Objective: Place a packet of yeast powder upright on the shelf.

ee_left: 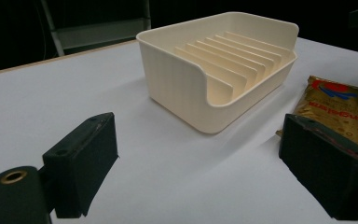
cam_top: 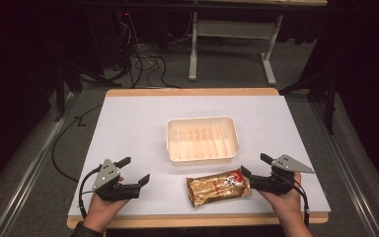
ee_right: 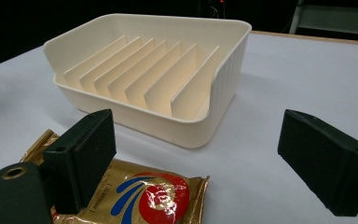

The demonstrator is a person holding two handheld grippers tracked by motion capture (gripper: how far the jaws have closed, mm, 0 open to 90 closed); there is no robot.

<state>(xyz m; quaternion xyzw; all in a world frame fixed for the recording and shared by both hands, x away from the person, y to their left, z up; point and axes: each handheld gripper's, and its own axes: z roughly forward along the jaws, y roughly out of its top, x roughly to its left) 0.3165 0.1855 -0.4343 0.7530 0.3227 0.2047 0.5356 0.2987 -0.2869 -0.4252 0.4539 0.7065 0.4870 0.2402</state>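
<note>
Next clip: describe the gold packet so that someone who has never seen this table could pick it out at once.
On the white table, start at the cream slotted tray near the middle. Just in front of it, toward the person's edge, the gold packet lies flat, next to the right gripper. It is the one shiny foil item, with a red and blue round logo at one end.

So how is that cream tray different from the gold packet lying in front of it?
The tray is a stiff, plain cream box, open on top with thin dividers inside; the packet is a soft, crinkly gold pouch, sealed, printed with a red and blue mark. The tray is larger and stands taller; the packet lies flat. The tray sits mid-table, the packet nearer the person, by the right gripper. Both rest on the white table, untouched.
</note>
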